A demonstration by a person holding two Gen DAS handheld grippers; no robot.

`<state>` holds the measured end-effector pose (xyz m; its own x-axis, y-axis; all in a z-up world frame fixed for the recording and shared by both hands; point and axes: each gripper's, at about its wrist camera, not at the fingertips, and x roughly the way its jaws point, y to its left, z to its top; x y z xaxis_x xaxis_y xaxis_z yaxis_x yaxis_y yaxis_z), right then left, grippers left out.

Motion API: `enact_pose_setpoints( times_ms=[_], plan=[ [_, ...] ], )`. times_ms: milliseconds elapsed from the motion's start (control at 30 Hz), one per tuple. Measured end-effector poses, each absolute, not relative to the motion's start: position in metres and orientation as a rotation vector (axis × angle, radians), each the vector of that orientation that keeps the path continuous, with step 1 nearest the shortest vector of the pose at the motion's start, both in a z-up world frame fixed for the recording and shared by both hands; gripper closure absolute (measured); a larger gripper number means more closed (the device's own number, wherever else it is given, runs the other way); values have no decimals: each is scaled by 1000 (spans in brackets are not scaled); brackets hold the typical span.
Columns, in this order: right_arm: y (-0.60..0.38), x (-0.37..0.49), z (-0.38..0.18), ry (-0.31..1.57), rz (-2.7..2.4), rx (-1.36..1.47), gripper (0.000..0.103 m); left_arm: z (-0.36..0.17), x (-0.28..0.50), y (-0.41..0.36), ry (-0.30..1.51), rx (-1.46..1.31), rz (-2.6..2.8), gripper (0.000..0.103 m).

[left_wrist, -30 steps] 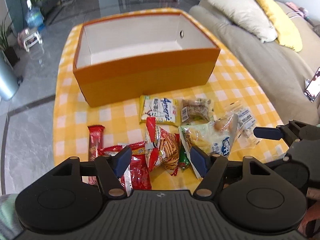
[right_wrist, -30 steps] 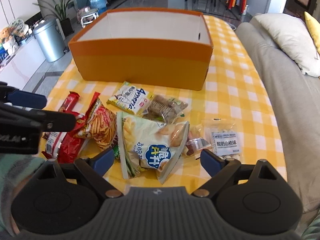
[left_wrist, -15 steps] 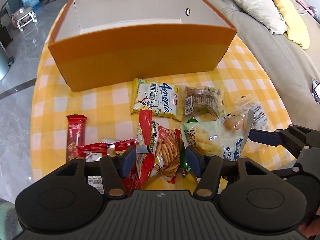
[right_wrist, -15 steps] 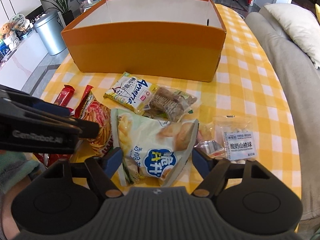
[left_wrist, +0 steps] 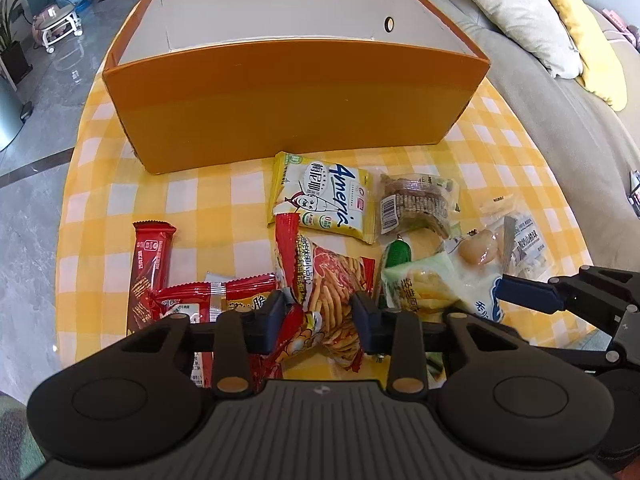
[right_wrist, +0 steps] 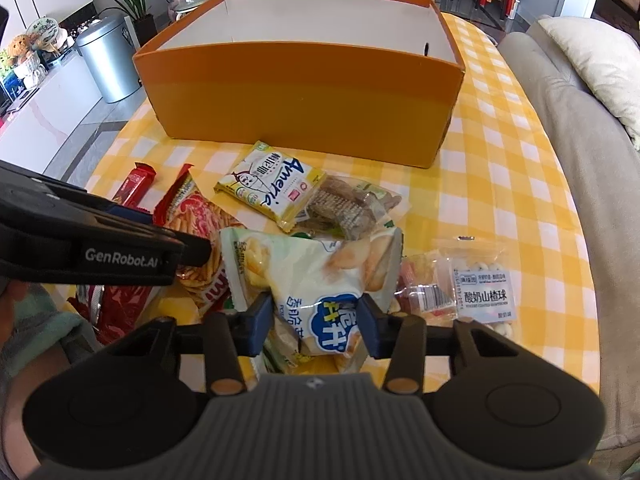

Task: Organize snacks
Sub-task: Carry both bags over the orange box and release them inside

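An open orange box stands at the far side of the yellow checked table, with loose snacks lying in front of it. My left gripper is closing, and its pads pinch the lower end of a red bag of fries-shaped crisps. My right gripper is closing too, with its pads pressing into a crumpled pale green-and-white crisp bag. The two bags lie side by side, the red one on the left. Both grippers point steeply down at the table.
A yellow snack packet and a clear biscuit pack lie just before the box. Red wrappers and a red bar sit to the left, a clear candy pack to the right. A sofa borders the table's right side.
Both grippers sank toward the snacks and narrowed from wide open. The left now grips the red bag and the right grips the pale bag, whose foil has crumpled.
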<state>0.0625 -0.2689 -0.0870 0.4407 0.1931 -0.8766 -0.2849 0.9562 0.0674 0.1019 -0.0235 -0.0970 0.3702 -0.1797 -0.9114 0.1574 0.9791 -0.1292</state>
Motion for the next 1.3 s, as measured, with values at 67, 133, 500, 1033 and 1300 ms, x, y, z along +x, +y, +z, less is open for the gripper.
enact_pose_setpoints(
  times_ms=[67, 133, 500, 1033, 1300],
  plan=[
    [-271, 62, -85, 1071, 298, -90, 67, -94, 100, -23, 1165, -28, -213, 67],
    [-272, 59, -80, 1057, 299, -89, 68, -89, 97, -22, 1148, -31, -210, 67],
    [-275, 39, -46, 957, 286, -106, 81, -48, 79, -12, 1043, -43, -191, 68],
    [-271, 45, 20, 756, 306, -132, 88, 25, 91, 6, 860, -5, -165, 68],
    [-264, 91, 64, 652, 312, -113, 88, 58, 128, 9, 772, 61, -128, 68]
  ],
)
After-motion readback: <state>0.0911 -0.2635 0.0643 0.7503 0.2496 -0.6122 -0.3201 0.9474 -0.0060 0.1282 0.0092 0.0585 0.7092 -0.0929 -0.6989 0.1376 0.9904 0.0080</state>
